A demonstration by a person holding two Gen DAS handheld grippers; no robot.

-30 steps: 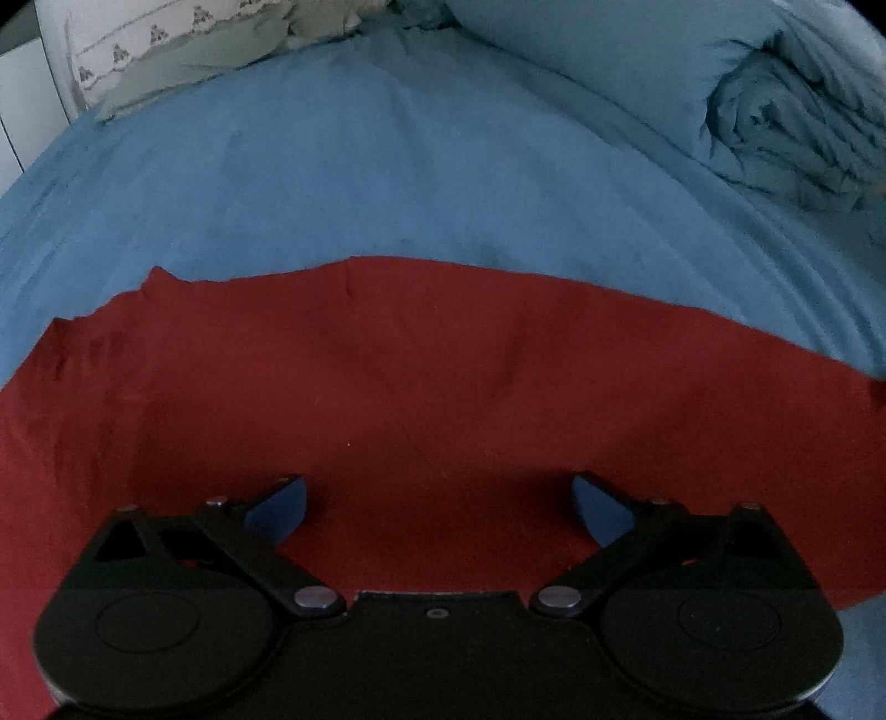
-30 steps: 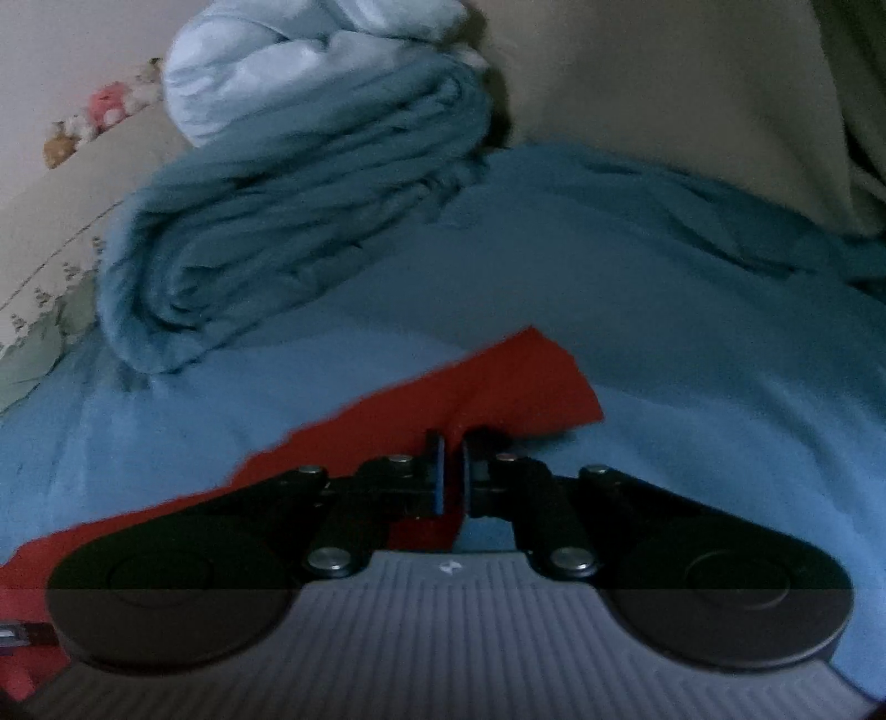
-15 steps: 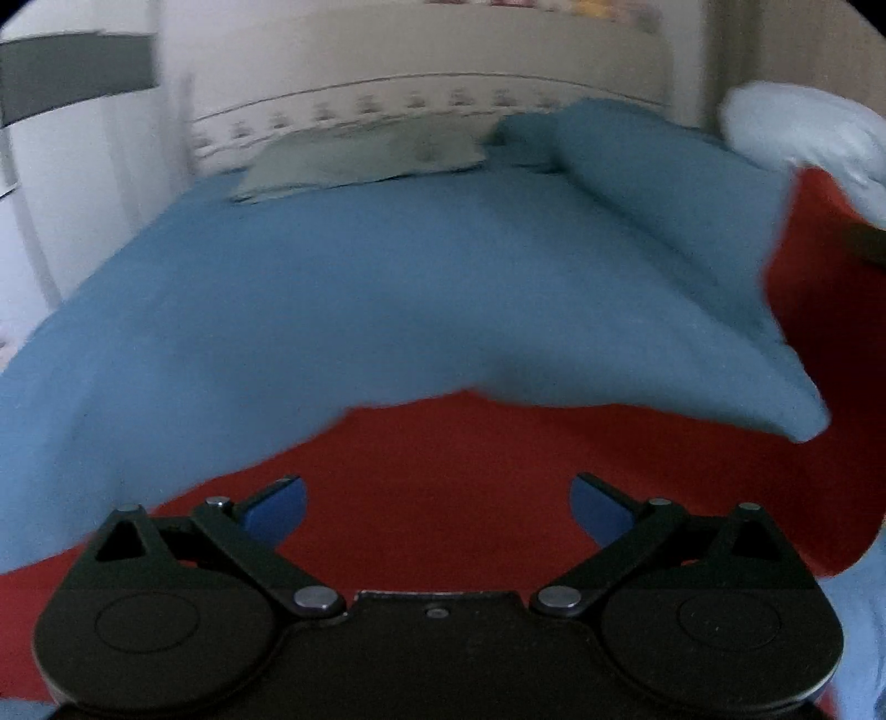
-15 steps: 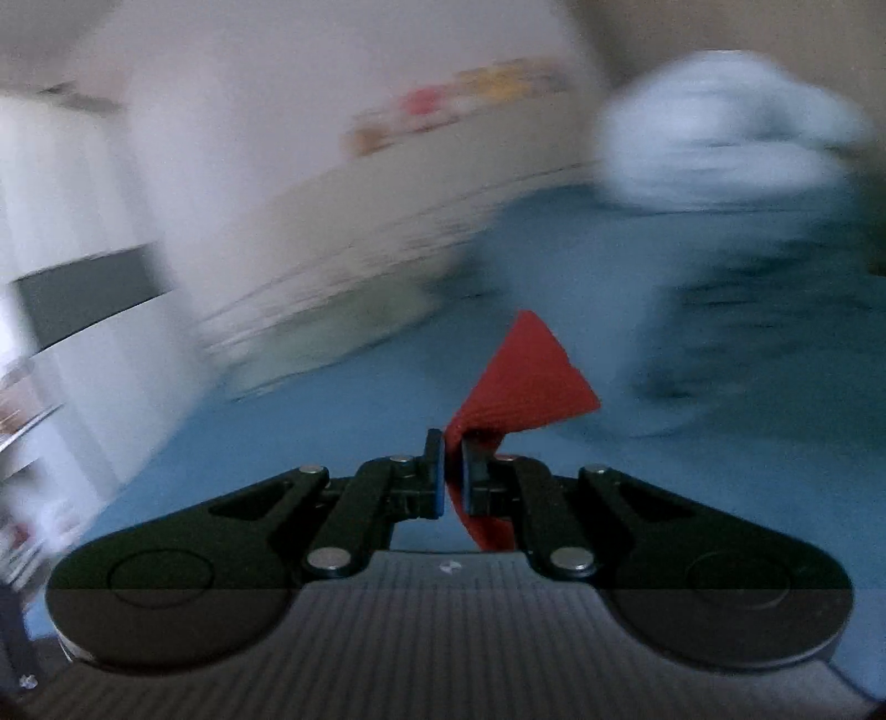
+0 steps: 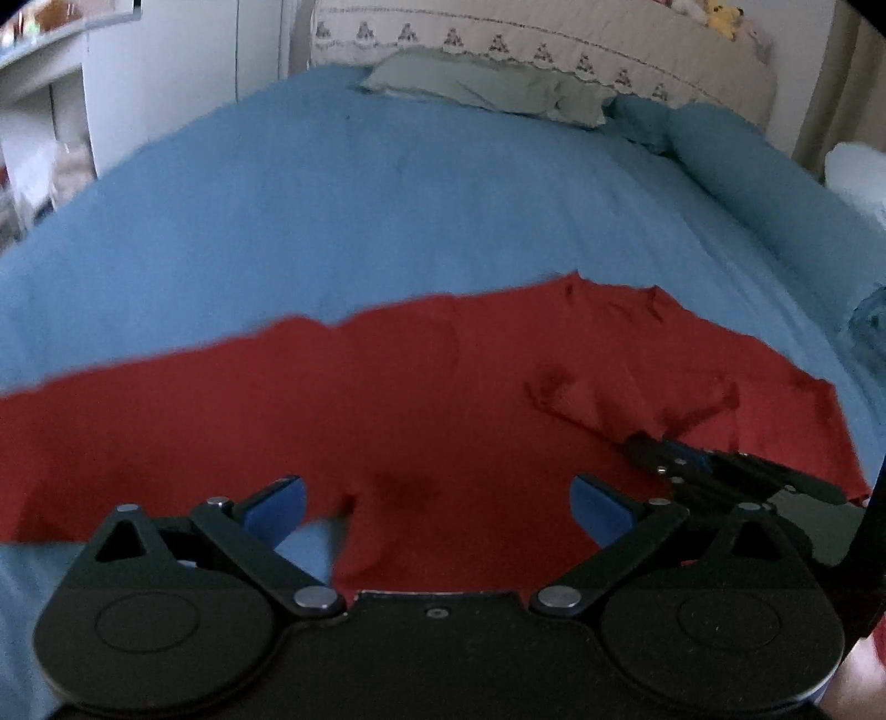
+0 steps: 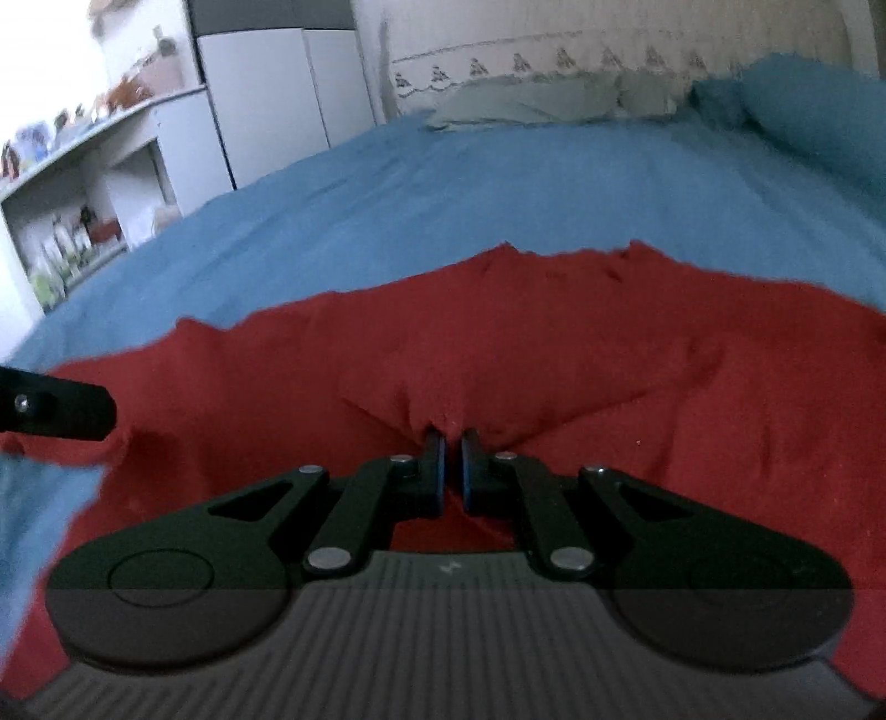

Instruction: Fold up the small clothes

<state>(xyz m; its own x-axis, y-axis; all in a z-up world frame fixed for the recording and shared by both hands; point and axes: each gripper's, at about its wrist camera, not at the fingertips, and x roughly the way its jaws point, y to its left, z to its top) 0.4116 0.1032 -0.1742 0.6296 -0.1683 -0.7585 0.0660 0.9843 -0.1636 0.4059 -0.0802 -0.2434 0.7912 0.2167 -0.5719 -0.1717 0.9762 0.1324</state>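
Note:
A red garment lies spread on the blue bed sheet; it also fills the right wrist view. My left gripper is open and empty, low over the garment's near edge. My right gripper is shut on a pinched fold of the red garment, with cloth bunched at its tips. In the left wrist view the right gripper enters from the right, holding that fold over the garment. One left finger shows at the left edge of the right wrist view.
A grey-green pillow and a rolled blue duvet lie at the head and right side of the bed. A patterned headboard stands behind. White cupboards and shelves stand to the left.
My right gripper has carried the garment's corner up and across to the left, folding it over onto the rest. Both cameras have swung to face the headboard. The left gripper stays open.

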